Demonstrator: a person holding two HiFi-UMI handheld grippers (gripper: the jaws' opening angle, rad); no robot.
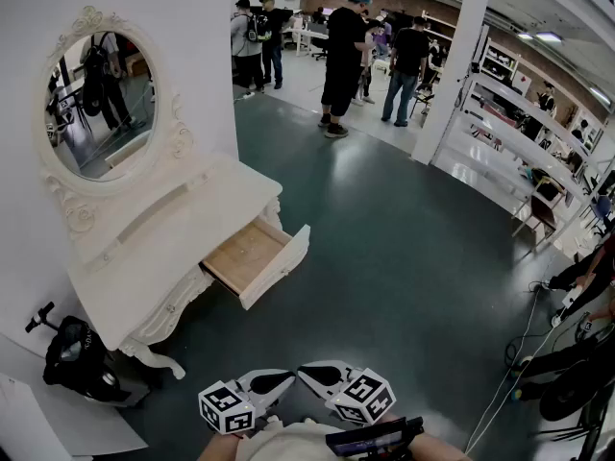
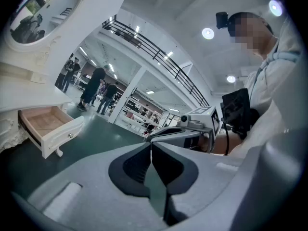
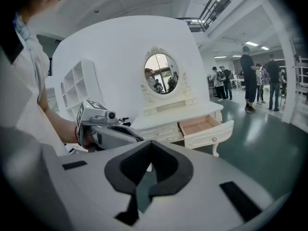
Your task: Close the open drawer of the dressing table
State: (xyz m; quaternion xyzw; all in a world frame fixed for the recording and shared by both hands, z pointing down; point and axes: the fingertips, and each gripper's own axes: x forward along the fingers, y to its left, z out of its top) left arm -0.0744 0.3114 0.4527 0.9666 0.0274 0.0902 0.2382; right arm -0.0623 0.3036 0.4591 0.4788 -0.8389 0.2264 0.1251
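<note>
- Nearest, the left gripper and right gripper sit at the person's waist with their tips nearly meeting. Both pairs of jaws are pressed together on nothing, probably a ready pose, since pushing needs no grip.
- Well beyond them, the drawer juts open from the dressing table, its front facing the aisle.
- Farthest off, people stand.

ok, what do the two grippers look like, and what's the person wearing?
Same build: left gripper and right gripper have pale grey shells and dark-lined jaws, each with a white cube of black square markers. The person wears a white top.
</note>
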